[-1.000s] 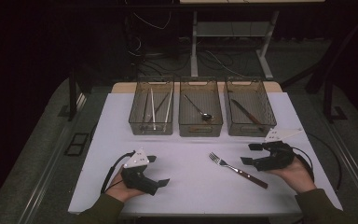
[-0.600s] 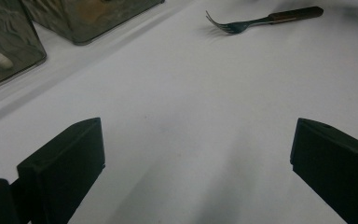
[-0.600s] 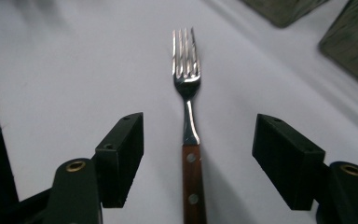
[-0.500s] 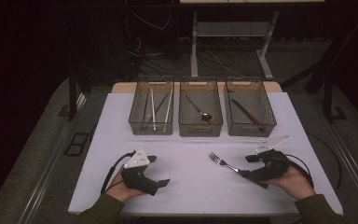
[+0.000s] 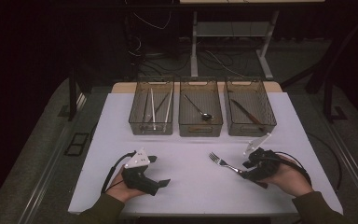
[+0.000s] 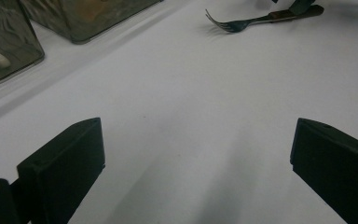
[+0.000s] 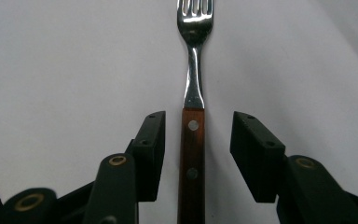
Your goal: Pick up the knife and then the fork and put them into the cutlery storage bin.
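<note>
Presently the fork point(image 7: 193, 116) lies flat on the white table point(image 5: 191, 196), its wooden handle between the jaws of the right gripper point(image 7: 196, 154), prongs pointing away from it. The jaws have just been closing, yet a gap shows on each side: no grip yet. Ahead stand three bins point(image 5: 200, 109); pickup and sorting appear outstanding. The left gripper point(image 6: 193, 163) rests wide open, holding nothing.

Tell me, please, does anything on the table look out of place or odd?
Only the fork: it lies loose on the white table, while the other cutlery sits in the three bins. The right gripper straddles its wooden handle, jaws just closing, pads not yet touching. Nothing looks spilled or damaged.
</note>
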`<state>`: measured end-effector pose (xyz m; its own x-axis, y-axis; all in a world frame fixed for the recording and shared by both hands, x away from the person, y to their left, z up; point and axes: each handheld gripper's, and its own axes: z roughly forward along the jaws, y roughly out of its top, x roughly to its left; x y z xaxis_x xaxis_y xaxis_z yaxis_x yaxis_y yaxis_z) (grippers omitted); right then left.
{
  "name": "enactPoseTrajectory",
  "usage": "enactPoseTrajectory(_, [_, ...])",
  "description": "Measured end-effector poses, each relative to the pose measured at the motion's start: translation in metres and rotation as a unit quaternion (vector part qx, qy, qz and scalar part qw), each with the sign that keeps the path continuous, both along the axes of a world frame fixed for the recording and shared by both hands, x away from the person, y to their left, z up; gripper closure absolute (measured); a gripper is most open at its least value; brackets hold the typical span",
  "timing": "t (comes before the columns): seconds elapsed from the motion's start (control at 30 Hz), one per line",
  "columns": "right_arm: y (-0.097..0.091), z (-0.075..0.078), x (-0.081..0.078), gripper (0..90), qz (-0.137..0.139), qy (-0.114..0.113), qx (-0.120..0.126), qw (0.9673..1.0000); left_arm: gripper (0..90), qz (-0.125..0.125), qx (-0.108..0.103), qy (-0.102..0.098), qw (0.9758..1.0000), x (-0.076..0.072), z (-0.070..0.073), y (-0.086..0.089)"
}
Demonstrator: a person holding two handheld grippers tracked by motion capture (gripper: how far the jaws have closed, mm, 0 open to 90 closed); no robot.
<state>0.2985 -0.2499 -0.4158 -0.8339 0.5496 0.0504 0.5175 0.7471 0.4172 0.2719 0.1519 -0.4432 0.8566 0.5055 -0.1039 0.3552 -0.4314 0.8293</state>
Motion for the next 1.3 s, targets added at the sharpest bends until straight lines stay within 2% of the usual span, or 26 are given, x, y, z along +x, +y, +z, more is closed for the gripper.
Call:
enactPoseTrajectory(0.1, [0.004, -0.001, 0.006, 59.5, 0.011, 0.012, -0.027, 0.9995, 1.6, 0.0, -0.001, 0.0, 1.0, 0.0, 0.0, 0.0])
enactPoseTrajectory(0.2, [0.008, -0.002, 0.009, 63.6, 0.021, 0.019, -0.039, 0.9988, 1.6, 0.001, -0.003, 0.0, 1.0, 0.0, 0.0, 0.0])
enactPoseTrajectory(0.37, [0.019, -0.004, 0.014, 67.4, 0.027, 0.034, -0.076, 0.9962, 1.6, -0.001, -0.002, -0.002, 1.0, 0.0, 0.0, 0.0])
enactPoseTrajectory(0.57, [0.034, -0.004, 0.017, 71.0, 0.04, 0.049, -0.125, 0.9902, 1.6, -0.002, -0.003, -0.001, 1.0, 0.0, 0.0, 0.0])
enactPoseTrajectory(0.63, [0.039, -0.004, 0.019, 72.4, 0.047, 0.046, -0.149, 0.9866, 1.6, -0.002, -0.002, -0.002, 1.0, 0.0, 0.0, 0.0])
enactPoseTrajectory(0.77, [0.045, -0.004, 0.021, 76.2, 0.048, 0.054, -0.171, 0.9826, 1.6, -0.003, -0.001, -0.002, 1.0, 0.0, 0.0, 0.0])
enactPoseTrajectory(0.9, [0.045, -0.003, 0.02, 77.4, 0.04, 0.058, -0.168, 0.9833, 1.6, -0.003, -0.002, -0.002, 1.0, 0.0, 0.0, 0.0])
enactPoseTrajectory(1.1, [0.04, -0.003, 0.02, 77.6, 0.034, 0.059, -0.149, 0.9864, 1.6, -0.003, -0.002, -0.002, 1.0, 0.0, 0.0, 0.0])
enactPoseTrajectory(1.2, [0.035, 0.0, 0.019, 77.6, 0.031, 0.067, -0.122, 0.9898, 1.6, -0.003, -0.003, -0.002, 1.0, 0.0, 0.0, 0.0])
enactPoseTrajectory(1.3, [0.03, 0.003, 0.018, 77.6, 0.025, 0.059, -0.107, 0.9922, 1.6, -0.003, -0.002, -0.002, 1.0, 0.0, 0.0, 0.0])
